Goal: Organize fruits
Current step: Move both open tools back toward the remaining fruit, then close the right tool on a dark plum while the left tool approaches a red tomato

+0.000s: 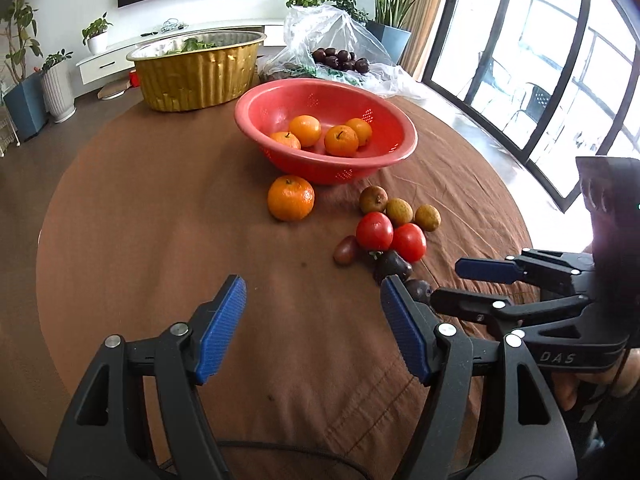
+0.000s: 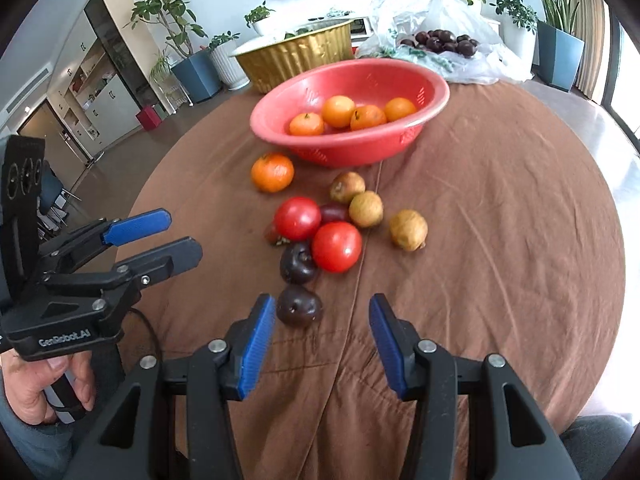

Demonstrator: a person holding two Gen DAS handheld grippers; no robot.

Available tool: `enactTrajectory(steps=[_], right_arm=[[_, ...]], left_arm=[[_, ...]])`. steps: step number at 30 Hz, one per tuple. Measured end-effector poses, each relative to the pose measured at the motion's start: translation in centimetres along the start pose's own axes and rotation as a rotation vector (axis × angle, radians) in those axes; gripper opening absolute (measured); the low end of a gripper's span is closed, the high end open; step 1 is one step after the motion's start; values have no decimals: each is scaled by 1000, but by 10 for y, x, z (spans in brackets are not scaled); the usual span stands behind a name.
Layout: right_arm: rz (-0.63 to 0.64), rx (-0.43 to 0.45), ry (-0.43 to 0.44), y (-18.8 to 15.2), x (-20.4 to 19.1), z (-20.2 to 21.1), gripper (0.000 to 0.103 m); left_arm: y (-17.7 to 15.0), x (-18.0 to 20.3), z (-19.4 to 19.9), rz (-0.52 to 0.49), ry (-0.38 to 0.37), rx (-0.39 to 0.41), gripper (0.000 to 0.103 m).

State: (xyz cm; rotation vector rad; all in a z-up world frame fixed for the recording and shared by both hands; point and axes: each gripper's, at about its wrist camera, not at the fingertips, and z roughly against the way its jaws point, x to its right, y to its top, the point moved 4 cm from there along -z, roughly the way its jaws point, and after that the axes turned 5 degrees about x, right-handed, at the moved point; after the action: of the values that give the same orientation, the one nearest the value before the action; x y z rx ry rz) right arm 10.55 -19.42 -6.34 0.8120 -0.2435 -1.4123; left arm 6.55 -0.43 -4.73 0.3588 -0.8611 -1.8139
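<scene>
Four oranges sit in the red bowl (image 1: 326, 136); one orange (image 1: 291, 197) just beside it waits. My left claw (image 1: 312, 328) and right claw (image 2: 322, 344) gape wide, empty.

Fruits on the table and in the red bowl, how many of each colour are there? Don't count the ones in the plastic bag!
Orange: 5, four in the red bowl and one orange on the cloth
Red tomatoes: 2
Tan-brown round fruits: 3
Dark purple plums: 2
Small reddish-purple fruit: 1
Total: 13
</scene>
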Motion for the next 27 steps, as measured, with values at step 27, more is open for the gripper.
enactTrajectory(steps=[27], right_arm=[[165, -18, -86, -11, -27, -26, 31]], left_arm=[[-15, -1, 0, 10, -7, -10, 74]])
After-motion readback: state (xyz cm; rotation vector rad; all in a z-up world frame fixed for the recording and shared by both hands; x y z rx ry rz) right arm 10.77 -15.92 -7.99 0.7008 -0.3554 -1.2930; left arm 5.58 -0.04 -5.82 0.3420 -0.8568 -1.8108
